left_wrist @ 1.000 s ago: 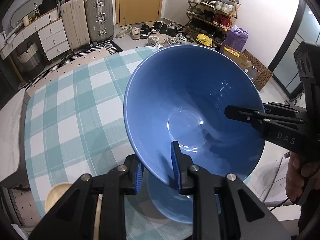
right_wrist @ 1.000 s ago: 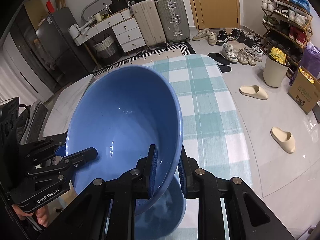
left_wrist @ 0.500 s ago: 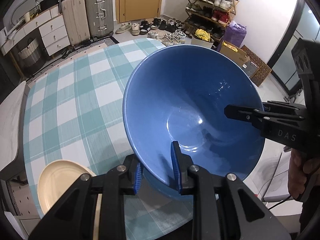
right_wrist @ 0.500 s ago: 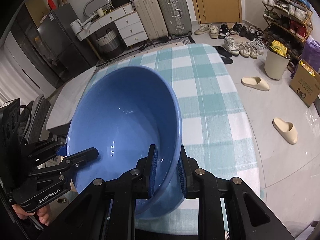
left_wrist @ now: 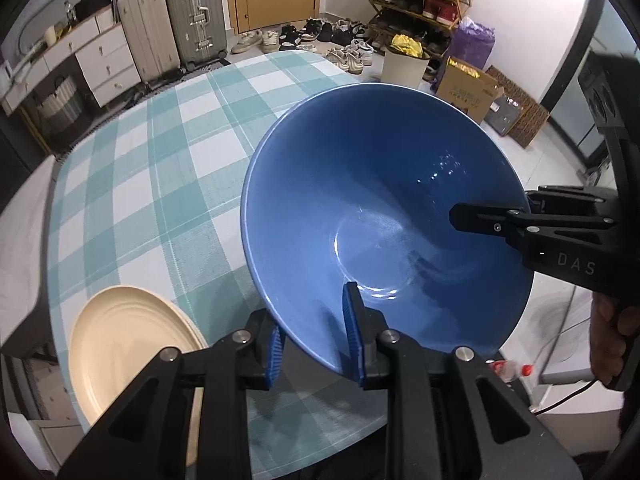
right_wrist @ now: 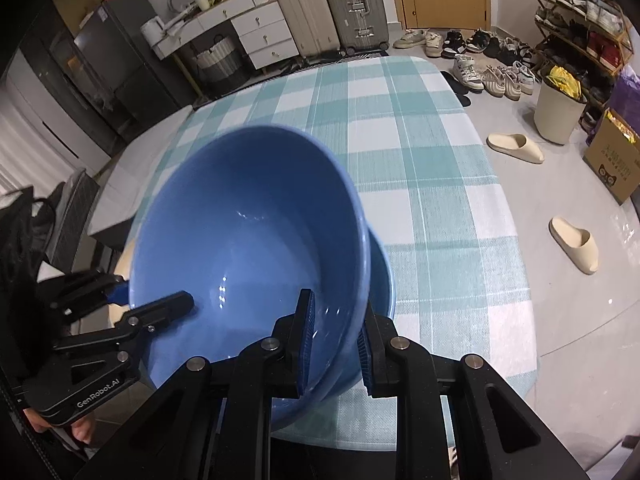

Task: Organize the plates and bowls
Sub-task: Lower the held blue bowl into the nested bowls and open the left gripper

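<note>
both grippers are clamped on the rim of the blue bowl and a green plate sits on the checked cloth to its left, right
Not quite: the plate is cream, not green, as the left wrist view shows. The rest holds: the left gripper and right gripper each clamp the rim of the blue bowl over the checked cloth.

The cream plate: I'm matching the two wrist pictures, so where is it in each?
Left wrist: the cream plate lies lower left on the checked tablecloth, beside the left gripper.
Right wrist: only a pale sliver shows left of the blue bowl, probably the plate.
Shared landmark: the silver suitcase.
</note>
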### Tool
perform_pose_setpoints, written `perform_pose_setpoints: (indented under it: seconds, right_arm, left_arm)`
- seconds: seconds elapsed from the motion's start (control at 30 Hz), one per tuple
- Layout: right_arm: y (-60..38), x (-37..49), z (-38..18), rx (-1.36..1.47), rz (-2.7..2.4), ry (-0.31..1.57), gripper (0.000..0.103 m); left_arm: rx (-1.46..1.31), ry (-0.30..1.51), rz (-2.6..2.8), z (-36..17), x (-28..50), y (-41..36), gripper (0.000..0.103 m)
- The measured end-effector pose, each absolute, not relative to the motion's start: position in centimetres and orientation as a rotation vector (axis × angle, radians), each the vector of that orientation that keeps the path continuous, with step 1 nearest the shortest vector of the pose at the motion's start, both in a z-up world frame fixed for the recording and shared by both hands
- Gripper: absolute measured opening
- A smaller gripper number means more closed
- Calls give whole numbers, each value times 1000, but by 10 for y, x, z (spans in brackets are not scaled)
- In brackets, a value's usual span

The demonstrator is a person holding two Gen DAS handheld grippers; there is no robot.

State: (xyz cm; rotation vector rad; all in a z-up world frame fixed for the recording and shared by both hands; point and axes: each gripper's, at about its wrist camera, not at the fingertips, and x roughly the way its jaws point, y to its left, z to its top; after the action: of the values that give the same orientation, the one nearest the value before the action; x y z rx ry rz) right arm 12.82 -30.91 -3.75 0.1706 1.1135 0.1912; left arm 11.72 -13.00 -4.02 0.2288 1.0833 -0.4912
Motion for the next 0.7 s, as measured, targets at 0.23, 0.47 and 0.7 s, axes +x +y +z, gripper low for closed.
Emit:
perform_pose_setpoints:
  seconds: [0.23,0.47,0.7]
  right_arm:
    - [-309,127,-58,205,212,1154,20]
    - [-311,129,-62,198,201,1159,20]
    - [-313,131,-68,206,194,1190,20]
  left_arm:
    - [275,1093,-472,-53,110,-131,27]
    - [281,1097,-475,-56,112,-133,27]
    - [280,1121,-472,-60,123,-134,29]
